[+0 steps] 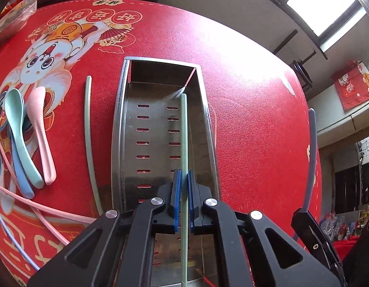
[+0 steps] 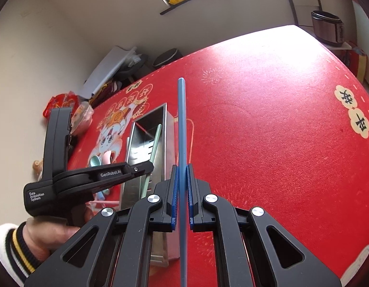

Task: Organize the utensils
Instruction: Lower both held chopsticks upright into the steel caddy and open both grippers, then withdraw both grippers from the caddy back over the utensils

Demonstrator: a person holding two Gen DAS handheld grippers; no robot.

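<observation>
My left gripper (image 1: 183,179) is shut on a pale green chopstick (image 1: 183,131) and holds it lengthwise over the steel slotted utensil tray (image 1: 120,129). My right gripper (image 2: 182,174) is shut on a blue chopstick (image 2: 181,119), held in the air to the right of the tray (image 2: 164,129). That blue chopstick also shows at the right edge of the left wrist view (image 1: 312,148). A second green chopstick (image 1: 89,129) lies on the red tablecloth left of the tray. Green (image 1: 14,119), pink (image 1: 41,129) and blue (image 1: 22,172) spoons lie further left.
Pink chopsticks (image 1: 41,208) and a lavender one (image 1: 12,239) lie at the near left of the red tablecloth (image 2: 268,131). A clear bag (image 1: 12,19) and clutter sit at the far left table edge. A rice cooker (image 2: 328,27) stands beyond the table.
</observation>
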